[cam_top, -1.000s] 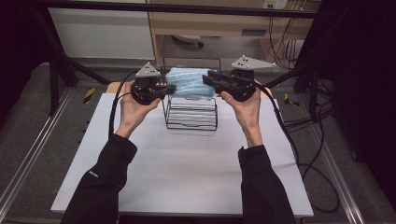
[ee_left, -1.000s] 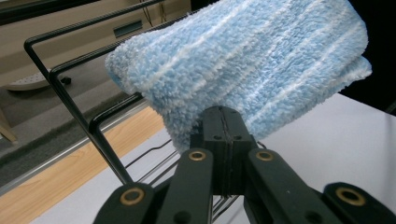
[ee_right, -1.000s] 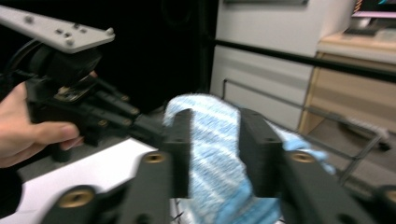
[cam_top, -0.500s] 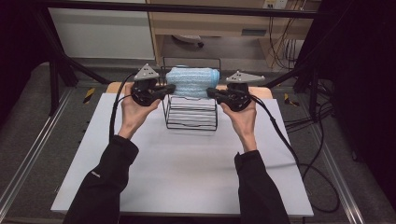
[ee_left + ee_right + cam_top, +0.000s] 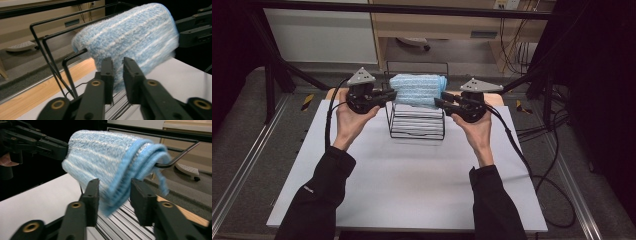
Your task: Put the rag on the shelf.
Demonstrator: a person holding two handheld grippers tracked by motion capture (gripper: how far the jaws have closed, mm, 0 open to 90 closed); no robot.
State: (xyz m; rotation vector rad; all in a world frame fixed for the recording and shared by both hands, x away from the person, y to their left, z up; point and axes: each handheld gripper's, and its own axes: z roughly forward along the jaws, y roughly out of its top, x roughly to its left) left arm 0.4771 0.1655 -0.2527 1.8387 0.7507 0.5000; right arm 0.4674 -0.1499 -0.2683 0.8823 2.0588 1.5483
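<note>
A light blue fluffy towel (image 5: 418,90) lies folded over the top wires of a black wire rack (image 5: 414,127) at the far middle of the white table. My left gripper (image 5: 389,95) is at the towel's left end and my right gripper (image 5: 439,102) at its right end. Both pairs of jaws have just been opening. In the left gripper view the jaws (image 5: 118,67) stand slightly apart with the towel's (image 5: 130,40) lower edge between them. In the right gripper view the jaws (image 5: 113,192) stand wider, and the towel's (image 5: 110,152) bound edge hangs loose in the gap.
The rack stands on a white tabletop (image 5: 412,190) with bare surface in front of it. A wooden strip (image 5: 37,100) runs behind the rack. Cables (image 5: 532,165) trail off the right side, and dark frame bars cross at the back.
The right hand has come down and the towel has settled onto the rack's top wires. Both grippers' jaws have parted from the towel's ends.
</note>
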